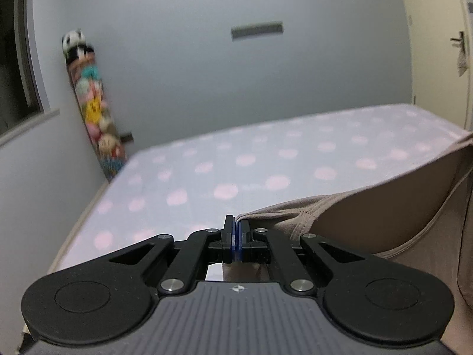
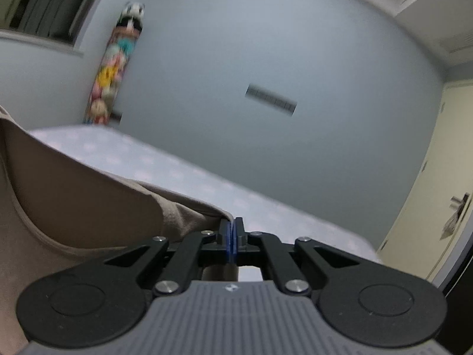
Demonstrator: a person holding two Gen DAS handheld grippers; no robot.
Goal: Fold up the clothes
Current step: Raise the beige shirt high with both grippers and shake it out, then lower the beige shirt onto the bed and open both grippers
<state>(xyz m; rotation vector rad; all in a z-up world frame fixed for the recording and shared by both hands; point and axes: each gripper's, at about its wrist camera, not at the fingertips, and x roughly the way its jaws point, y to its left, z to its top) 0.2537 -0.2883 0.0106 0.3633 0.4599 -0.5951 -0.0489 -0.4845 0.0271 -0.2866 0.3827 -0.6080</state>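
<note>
A beige garment [image 1: 369, 216] with a scooped neckline hangs lifted above the bed. My left gripper [image 1: 236, 222] is shut on its edge, and the cloth stretches away to the right in the left wrist view. In the right wrist view the same beige garment [image 2: 82, 201] spreads to the left, and my right gripper [image 2: 232, 224] is shut on its other edge. Both sets of blue pads are pressed together with thin cloth between them. The lower part of the garment is hidden below the grippers.
The bed [image 1: 236, 162] has a lilac sheet with pink dots and runs back to a grey wall. A tall colourful plush column [image 1: 88, 103] leans in the far left corner. A cream door [image 1: 437, 59] with a handle stands at the right, and a window [image 2: 44, 3] at the upper left.
</note>
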